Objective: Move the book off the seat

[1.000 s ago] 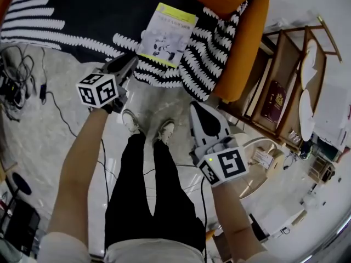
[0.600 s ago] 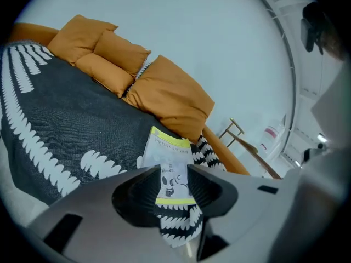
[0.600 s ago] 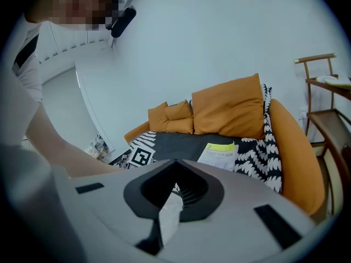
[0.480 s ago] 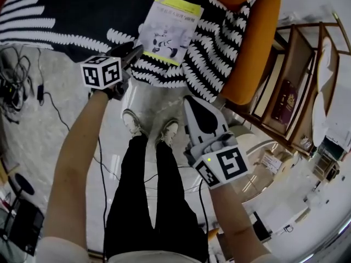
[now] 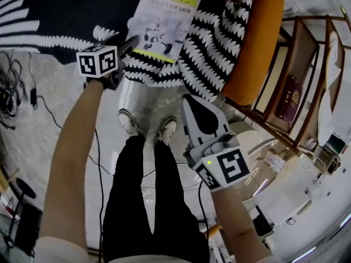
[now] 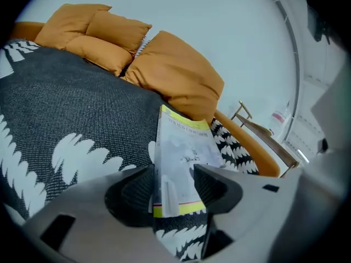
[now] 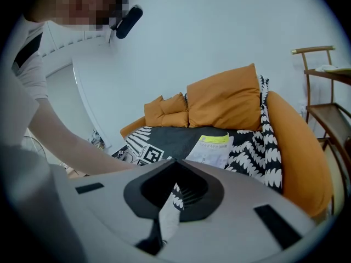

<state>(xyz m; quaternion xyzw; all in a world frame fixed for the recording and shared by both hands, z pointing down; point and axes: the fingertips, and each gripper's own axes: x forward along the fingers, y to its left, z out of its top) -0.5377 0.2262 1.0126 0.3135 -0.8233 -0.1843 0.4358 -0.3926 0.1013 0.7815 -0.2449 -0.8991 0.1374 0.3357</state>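
A thin book (image 5: pixel 164 21) with a white and yellow-green cover lies flat on the black-and-white blanket (image 5: pixel 214 43) over the orange sofa's seat. My left gripper (image 5: pixel 131 41) is at the book's near left corner. In the left gripper view the book's (image 6: pixel 181 158) near end lies between the jaws of the left gripper (image 6: pixel 173 171), which are opening, and the pads do not press on it. My right gripper (image 5: pixel 189 100) hangs shut over the floor in front of the sofa, holding nothing. From the right gripper (image 7: pixel 174 160) the book (image 7: pixel 211 149) shows farther off.
The orange sofa (image 5: pixel 252 43) has cushions (image 6: pixel 175 81) at its back. A wooden shelf (image 5: pixel 323 64) stands at its right with a dark red book (image 5: pixel 289 97) on it. Cables (image 5: pixel 13 86) lie on the floor at left. The person's shoes (image 5: pixel 145 127) are just before the seat.
My left gripper has moved forward to the book's near corner. The right gripper has barely shifted.
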